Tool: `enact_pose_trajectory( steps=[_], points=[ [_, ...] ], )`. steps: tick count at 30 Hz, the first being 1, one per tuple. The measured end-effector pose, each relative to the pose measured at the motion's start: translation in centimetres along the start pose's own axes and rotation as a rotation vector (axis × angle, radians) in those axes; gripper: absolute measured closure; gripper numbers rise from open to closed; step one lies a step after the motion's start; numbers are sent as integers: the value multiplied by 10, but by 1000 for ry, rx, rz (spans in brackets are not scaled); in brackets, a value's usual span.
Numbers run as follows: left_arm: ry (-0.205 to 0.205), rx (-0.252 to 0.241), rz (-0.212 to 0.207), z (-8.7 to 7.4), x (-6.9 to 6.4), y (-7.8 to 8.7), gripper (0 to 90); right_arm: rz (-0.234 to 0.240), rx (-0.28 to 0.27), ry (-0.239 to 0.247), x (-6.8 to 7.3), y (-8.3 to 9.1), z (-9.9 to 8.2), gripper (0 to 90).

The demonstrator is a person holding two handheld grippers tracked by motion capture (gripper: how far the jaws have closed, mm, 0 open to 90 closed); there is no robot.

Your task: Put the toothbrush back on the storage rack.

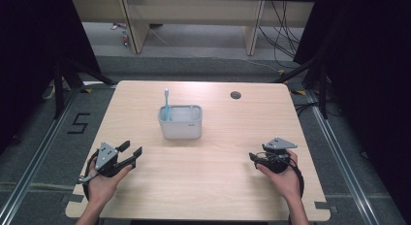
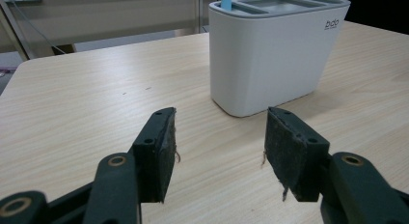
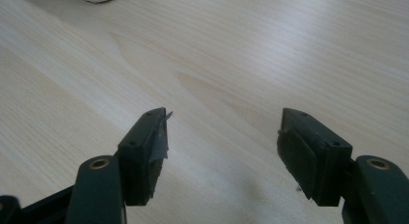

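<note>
Resting at the lower left of the high view, the left gripper (image 1: pixel 130 154) is held with its jaws spread and nothing between them. At the centre of the table (image 1: pixel 218 186), a white holder (image 1: pixel 180 122) is seen with a blue toothbrush (image 1: pixel 166 104) standing upright in its left compartment. At the lower right, the right gripper (image 1: pixel 255 157) is held released, well apart from the holder.

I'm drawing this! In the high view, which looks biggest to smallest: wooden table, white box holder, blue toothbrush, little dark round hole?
1. Light wooden table
2. White plastic box holder
3. Blue toothbrush
4. Dark round hole, clearly smallest
</note>
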State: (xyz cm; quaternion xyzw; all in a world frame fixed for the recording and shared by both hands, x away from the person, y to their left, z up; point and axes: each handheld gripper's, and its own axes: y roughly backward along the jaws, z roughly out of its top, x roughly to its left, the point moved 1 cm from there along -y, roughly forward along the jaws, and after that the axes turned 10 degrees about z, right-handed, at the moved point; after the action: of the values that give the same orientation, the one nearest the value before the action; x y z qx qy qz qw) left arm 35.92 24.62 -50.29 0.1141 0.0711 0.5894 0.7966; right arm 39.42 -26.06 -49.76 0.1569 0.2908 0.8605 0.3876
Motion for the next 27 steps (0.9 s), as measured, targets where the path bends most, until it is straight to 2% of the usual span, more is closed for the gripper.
enact_pose_trajectory(
  steps=[2,8,9,21,23,24,27],
  points=[
    [-2,15,11,-2,1,2,442,-1,0,-3,0,0,0,357],
    [3,20,13,-11,4,5,436,2,1,2,0,-1,0,358],
    [5,16,12,-12,4,5,435,6,5,-15,1,0,0,357],
    [4,3,11,-25,3,4,421,6,7,-18,2,-1,0,357],
    [7,-16,5,-26,3,4,419,8,15,-20,2,0,0,357],
    [4,-7,8,-26,3,5,417,8,17,-23,2,0,0,357],
    [10,-25,7,-26,3,5,412,6,11,-2,1,-1,-1,357]
  ],
)
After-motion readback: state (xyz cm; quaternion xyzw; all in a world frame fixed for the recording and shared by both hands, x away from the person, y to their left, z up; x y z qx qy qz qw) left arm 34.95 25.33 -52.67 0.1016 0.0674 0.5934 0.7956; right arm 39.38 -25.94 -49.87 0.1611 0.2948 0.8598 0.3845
